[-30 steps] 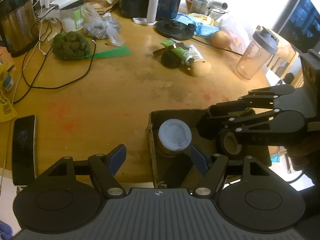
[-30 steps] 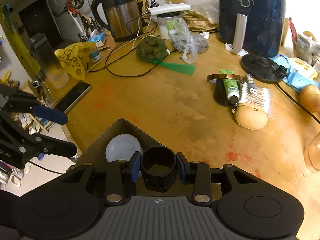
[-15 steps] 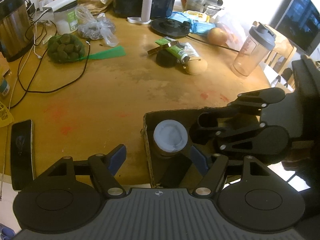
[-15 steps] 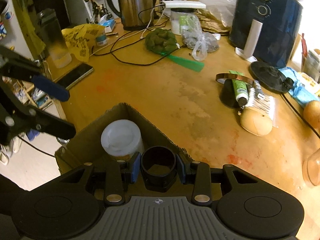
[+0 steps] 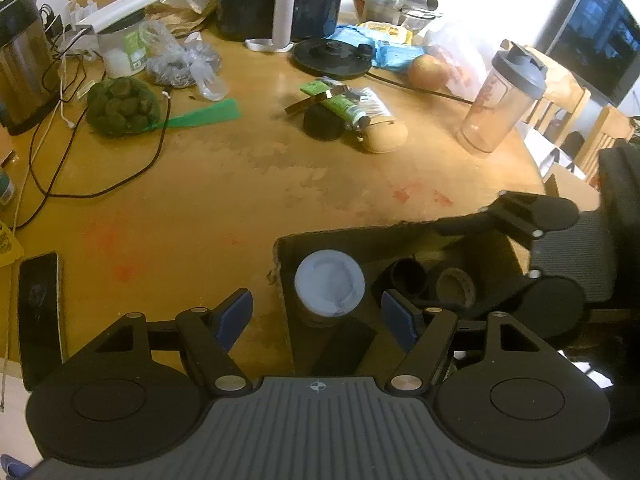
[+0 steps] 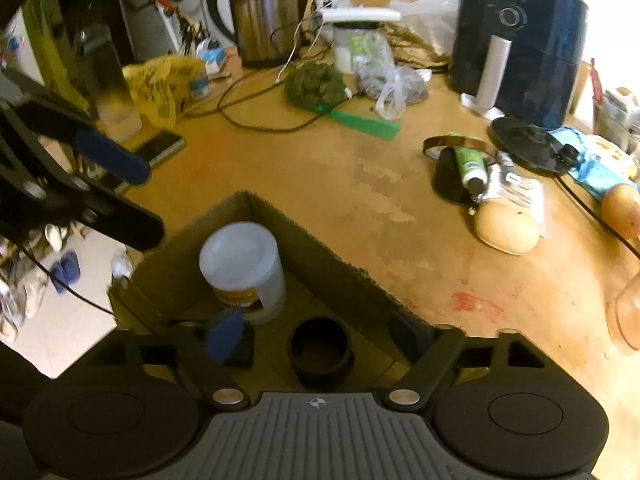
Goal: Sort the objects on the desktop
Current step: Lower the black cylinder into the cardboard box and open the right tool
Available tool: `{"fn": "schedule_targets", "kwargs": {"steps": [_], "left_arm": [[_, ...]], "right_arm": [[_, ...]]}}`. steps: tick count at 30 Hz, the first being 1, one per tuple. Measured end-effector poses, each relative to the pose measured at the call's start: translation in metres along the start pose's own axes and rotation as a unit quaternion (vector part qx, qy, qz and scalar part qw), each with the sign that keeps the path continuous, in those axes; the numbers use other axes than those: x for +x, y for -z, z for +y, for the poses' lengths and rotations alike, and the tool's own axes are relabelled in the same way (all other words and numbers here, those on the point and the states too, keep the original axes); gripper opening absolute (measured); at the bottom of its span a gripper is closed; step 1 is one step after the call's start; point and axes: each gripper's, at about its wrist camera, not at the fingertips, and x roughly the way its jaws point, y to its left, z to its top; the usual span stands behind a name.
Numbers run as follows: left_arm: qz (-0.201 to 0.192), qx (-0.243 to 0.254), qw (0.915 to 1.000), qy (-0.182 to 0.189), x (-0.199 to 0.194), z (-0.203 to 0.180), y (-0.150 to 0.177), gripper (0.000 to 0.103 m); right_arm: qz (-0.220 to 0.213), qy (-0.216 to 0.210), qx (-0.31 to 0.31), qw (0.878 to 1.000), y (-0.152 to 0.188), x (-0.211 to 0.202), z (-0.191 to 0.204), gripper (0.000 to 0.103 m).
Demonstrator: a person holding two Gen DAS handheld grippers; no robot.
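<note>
A cardboard box (image 5: 344, 237) (image 6: 304, 242) stands at the table's near edge. Inside it are a white-lidded jar (image 5: 329, 282) (image 6: 242, 264), a black tape roll (image 5: 406, 276) (image 6: 320, 346) and a brown-cored roll (image 5: 456, 290). My right gripper (image 6: 316, 334) is open over the box with the black roll lying free between its fingers. My left gripper (image 5: 318, 312) is open and empty, straddling the box's left wall near the jar. A black pouch, green tube (image 6: 468, 162) and tan oval object (image 6: 508, 228) lie on the table.
A phone (image 5: 40, 312) lies at the left edge. A kettle (image 6: 260, 12), air fryer (image 6: 520, 44), netted green balls (image 5: 122, 106), cables, a shaker bottle (image 5: 500, 104) and plastic bags crowd the far side. Bare wood lies in the middle (image 5: 240, 184).
My right gripper opened and let the black tape roll drop into the box. The left gripper stayed open near the jar.
</note>
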Motion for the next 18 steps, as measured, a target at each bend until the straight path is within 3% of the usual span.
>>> {"fn": "schedule_targets", "kwargs": {"steps": [5,18], "left_arm": [[-0.006,0.010,0.9999,0.004,0.001,-0.009,-0.006,0.071],[-0.025,0.027,0.9993,-0.010,0.003,-0.023,-0.026,0.071]], "right_arm": [[-0.014,-0.005,0.031,0.999,-0.003,-0.020,-0.009,0.103],[-0.012,0.052,0.103,0.993,0.013,-0.051,-0.056,0.103]]}}
